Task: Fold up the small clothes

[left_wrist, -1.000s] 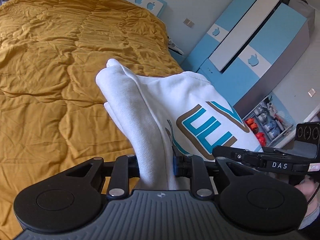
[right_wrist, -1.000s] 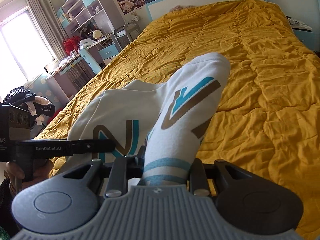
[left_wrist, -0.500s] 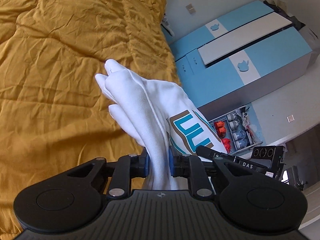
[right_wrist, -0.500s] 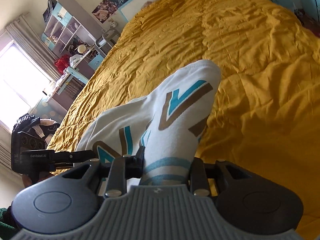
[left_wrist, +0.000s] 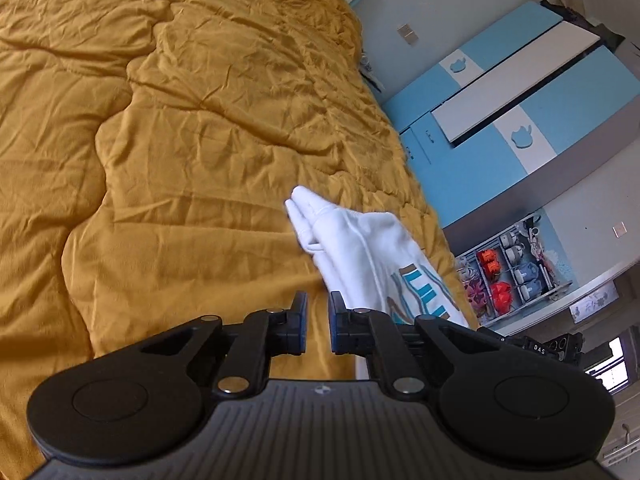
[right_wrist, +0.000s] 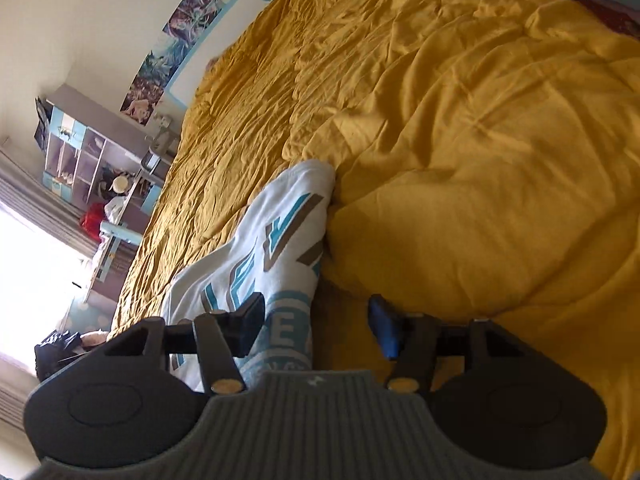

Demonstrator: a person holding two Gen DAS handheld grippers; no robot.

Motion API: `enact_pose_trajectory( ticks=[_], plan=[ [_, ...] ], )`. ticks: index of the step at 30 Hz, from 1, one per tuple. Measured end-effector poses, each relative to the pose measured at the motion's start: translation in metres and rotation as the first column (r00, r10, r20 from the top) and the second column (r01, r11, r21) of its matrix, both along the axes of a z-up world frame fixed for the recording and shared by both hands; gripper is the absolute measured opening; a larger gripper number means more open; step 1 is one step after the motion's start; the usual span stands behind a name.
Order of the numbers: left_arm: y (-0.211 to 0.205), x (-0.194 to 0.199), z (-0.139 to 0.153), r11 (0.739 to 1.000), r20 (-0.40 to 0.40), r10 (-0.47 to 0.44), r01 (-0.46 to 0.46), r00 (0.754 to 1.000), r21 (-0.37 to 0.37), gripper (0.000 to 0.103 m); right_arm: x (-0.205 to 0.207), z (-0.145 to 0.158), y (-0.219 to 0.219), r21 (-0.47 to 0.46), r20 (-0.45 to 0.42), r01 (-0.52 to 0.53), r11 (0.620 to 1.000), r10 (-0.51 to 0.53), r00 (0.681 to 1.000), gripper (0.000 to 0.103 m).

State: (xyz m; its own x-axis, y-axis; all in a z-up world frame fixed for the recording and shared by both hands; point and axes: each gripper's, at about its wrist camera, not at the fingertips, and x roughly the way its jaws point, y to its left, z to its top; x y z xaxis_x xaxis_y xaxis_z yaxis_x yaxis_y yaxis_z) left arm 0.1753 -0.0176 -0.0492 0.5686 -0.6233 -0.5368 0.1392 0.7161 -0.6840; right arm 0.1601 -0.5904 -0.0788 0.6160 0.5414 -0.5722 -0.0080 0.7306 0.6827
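Both tongs (left_wrist: 317, 322) (right_wrist: 316, 326) free: left nearly pressed together, right spreading; white shirt (left_wrist: 362, 254) lies beside each.

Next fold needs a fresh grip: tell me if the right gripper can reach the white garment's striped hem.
Probably yes. The right gripper, whose fingers have just been opening, sits over the striped hem, which lies partly between them on the bedspread; nothing blocks it.

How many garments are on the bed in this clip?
1: a white sweatshirt with teal and brown lettering lies on the yellow quilt, near its edge toward the blue wardrobe. Others may be out of frame.
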Motion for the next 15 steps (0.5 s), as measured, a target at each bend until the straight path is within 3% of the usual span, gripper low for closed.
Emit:
enact_pose_trajectory(
  ticks=[2, 5, 6, 7, 9, 11, 14, 15],
  plan=[
    [-0.015, -0.011, 0.023, 0.999, 0.077, -0.027, 0.025, 0.997, 0.031, 0.01, -0.027, 0.023, 0.014, -0.096, 0.06, 0.053, 0.994, -0.047, 0.997, 0.055],
    [-0.061, -0.023, 0.048, 0.989, 0.189, -0.087, 0.062, 0.978, 0.137, 0.008, -0.07, 0.058, 0.054, -0.195, 0.262, 0.111, 0.974, -0.058, 0.963, 0.055],
    [-0.077, -0.026, 0.052, 0.981, 0.223, -0.115, 0.076, 0.968, 0.176, 0.006, -0.081, 0.062, 0.066, -0.221, 0.317, 0.135, 0.966, -0.06, 0.947, 0.06],
    [-0.098, -0.029, 0.052, 0.969, 0.252, -0.169, 0.114, 0.953, 0.221, 0.004, -0.087, 0.064, 0.078, -0.241, 0.352, 0.16, 0.957, -0.067, 0.934, 0.074],
    [-0.125, -0.031, 0.043, 0.948, 0.245, -0.258, 0.196, 0.934, 0.251, 0.0, -0.099, 0.063, 0.111, -0.315, 0.42, 0.253, 0.915, -0.105, 0.901, 0.075],
    [-0.144, -0.033, 0.026, 0.937, 0.191, -0.256, 0.195, 0.948, 0.289, 0.0, -0.104, 0.056, 0.133, -0.352, 0.457, 0.31, 0.883, -0.127, 0.88, 0.071],
    [-0.151, -0.036, -0.004, 0.907, 0.087, -0.253, 0.204, 0.964, 0.369, 0.0, -0.101, 0.033, 0.157, -0.385, 0.42, 0.324, 0.864, -0.149, 0.895, 0.061],
    [-0.147, -0.041, -0.009, 0.904, 0.081, -0.247, 0.2, 0.966, 0.377, 0.0, -0.1, 0.024, 0.162, -0.413, 0.393, 0.323, 0.851, -0.154, 0.907, 0.052]
  ],
)
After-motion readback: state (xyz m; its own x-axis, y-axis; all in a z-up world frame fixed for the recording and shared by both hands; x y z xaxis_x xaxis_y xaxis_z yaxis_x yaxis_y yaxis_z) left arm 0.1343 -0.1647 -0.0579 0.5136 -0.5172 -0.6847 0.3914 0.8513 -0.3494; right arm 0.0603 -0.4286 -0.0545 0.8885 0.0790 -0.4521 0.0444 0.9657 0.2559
